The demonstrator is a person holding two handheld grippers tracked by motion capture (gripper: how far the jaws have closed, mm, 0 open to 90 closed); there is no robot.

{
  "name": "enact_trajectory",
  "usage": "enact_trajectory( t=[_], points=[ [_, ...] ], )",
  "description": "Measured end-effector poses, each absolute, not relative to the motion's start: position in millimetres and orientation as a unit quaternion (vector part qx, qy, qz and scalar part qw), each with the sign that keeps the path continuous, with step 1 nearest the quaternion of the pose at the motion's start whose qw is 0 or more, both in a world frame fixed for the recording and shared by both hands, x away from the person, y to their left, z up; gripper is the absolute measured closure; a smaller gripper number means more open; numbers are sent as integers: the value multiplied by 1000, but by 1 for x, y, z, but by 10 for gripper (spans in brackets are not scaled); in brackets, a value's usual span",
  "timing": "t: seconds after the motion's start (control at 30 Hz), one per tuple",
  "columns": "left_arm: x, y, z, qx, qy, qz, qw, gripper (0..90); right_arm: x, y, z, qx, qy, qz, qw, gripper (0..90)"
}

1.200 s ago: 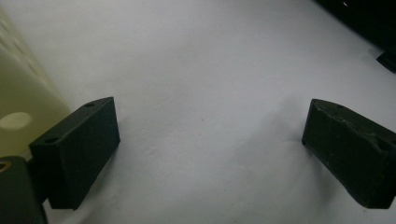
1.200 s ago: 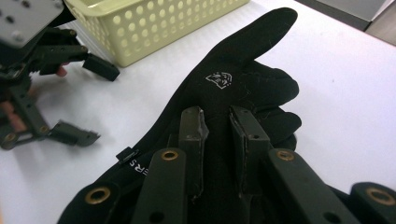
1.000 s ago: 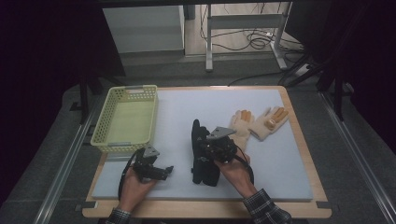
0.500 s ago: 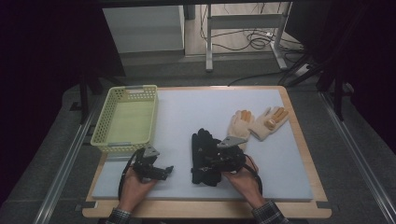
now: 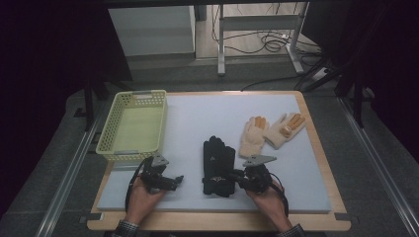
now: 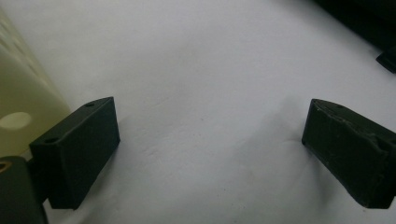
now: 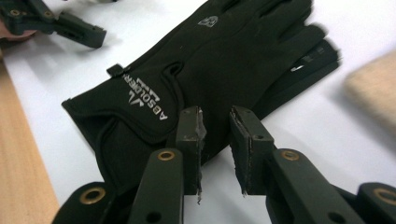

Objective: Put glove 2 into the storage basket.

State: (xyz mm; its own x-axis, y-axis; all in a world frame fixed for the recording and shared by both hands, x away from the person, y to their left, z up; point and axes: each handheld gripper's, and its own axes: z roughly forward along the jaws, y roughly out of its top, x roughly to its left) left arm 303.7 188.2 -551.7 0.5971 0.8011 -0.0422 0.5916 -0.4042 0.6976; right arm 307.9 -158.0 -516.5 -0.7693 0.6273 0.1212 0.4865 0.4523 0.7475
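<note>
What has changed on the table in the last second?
The right gripper slid back toward the person along the black gloves, to their cuff end. Its jaws have just been closing, nearly together, gripping nothing. The left gripper, basket and tan gloves stayed put.

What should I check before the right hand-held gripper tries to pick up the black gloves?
1. Right hand-held gripper at the cuff edge of the black gloves: ok.
2. Glove fabric between its jaws: not ok; the jaws have just been closing, and a narrow gap with nothing in it remains.
3. Both black gloves stacked, so one grip can take the pair: ok; a second glove shows under the top one.
4. Left hand-held gripper open and apart from the gloves: ok.
5. Yellow basket free to receive items: ok.
6. Tan gloves out of the way: ok, lying apart.
</note>
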Motion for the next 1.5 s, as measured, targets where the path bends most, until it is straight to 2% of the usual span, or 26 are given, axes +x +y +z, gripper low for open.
enact_trajectory(
  t=[0.23,0.37,0.5,0.73,0.97,1.13,1.5],
  points=[
    [304,188,-552,824,423,152,346,44,303,-152,-524,316,850,417,62,734],
    [304,188,-552,824,423,152,346,43,299,-155,-515,306,850,422,73,708],
    [304,188,-552,824,423,151,345,44,295,-164,-515,301,859,405,94,734],
    [304,189,-551,823,424,149,346,48,293,-164,-529,300,863,399,80,741],
    [300,197,-551,825,423,151,343,64,294,-144,-536,281,867,404,79,734],
    [299,207,-552,823,430,152,339,28,297,-132,-536,276,868,404,84,723],
    [297,215,-553,824,428,151,341,27,312,-98,-537,262,874,396,105,715]
  ],
)
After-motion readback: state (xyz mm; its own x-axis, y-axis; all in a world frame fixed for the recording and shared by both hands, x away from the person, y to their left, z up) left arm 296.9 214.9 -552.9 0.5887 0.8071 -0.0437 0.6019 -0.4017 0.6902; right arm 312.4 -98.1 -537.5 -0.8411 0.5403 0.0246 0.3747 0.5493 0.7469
